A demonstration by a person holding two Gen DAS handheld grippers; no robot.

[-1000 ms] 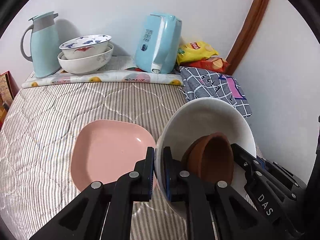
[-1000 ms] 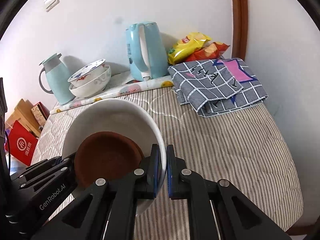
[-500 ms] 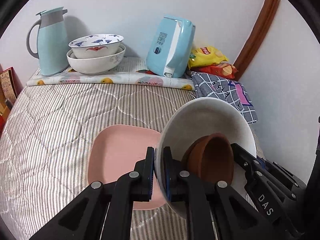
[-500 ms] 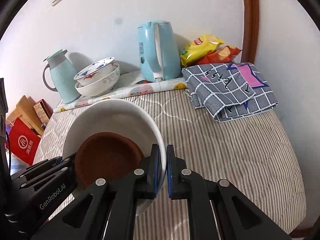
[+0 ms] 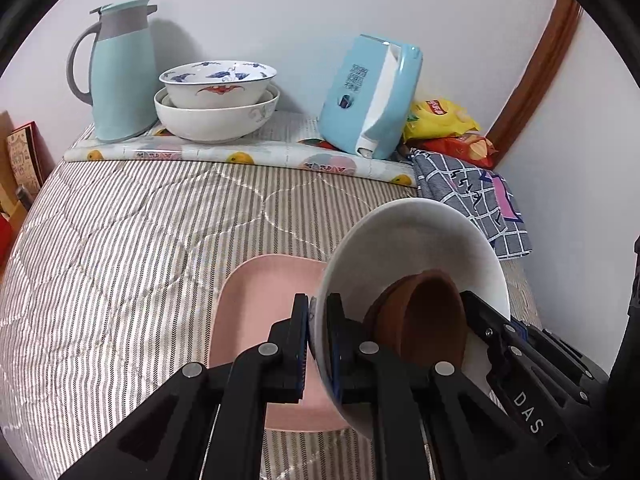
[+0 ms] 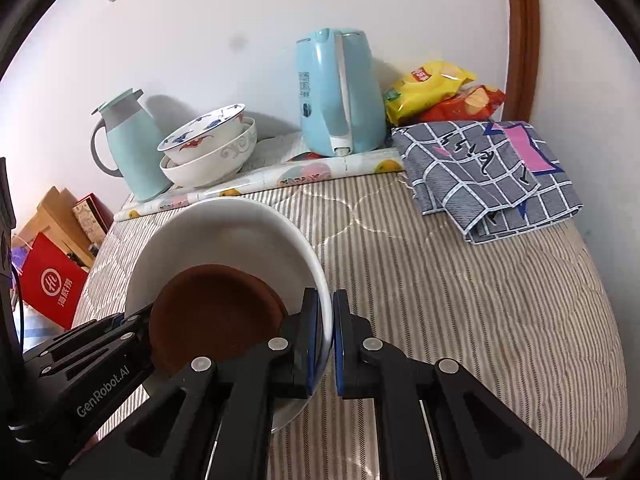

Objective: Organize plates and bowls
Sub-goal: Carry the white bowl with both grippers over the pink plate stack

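Left wrist view. White bowl [image 5: 416, 240], tilted, held off the striped surface [image 5: 120, 248]; contains brown dish [image 5: 424, 320] resting against its lower wall. Left gripper [image 5: 318, 344] clamped on the bowl's near rim, one finger inside, one outside. Right gripper [image 5: 480, 320] grips the opposite rim. Pink plate [image 5: 256, 304] lies flat on the surface, directly under and beside the white bowl, empty. Beyond the white bowl: patterned bowl [image 5: 218, 84] nested in a larger white one [image 5: 216, 118]; thermos jug [image 5: 120, 68]; blue kettle [image 5: 368, 96].

Right wrist view. Right gripper [image 6: 333, 336] pinched on the white bowl's [image 6: 224, 232] rim; brown dish [image 6: 216, 312] inside. Pink plate hidden here. Shown only here: red bag [image 6: 52, 284], beyond the bowl's left side; checked cloth [image 6: 488, 172] seen whole.
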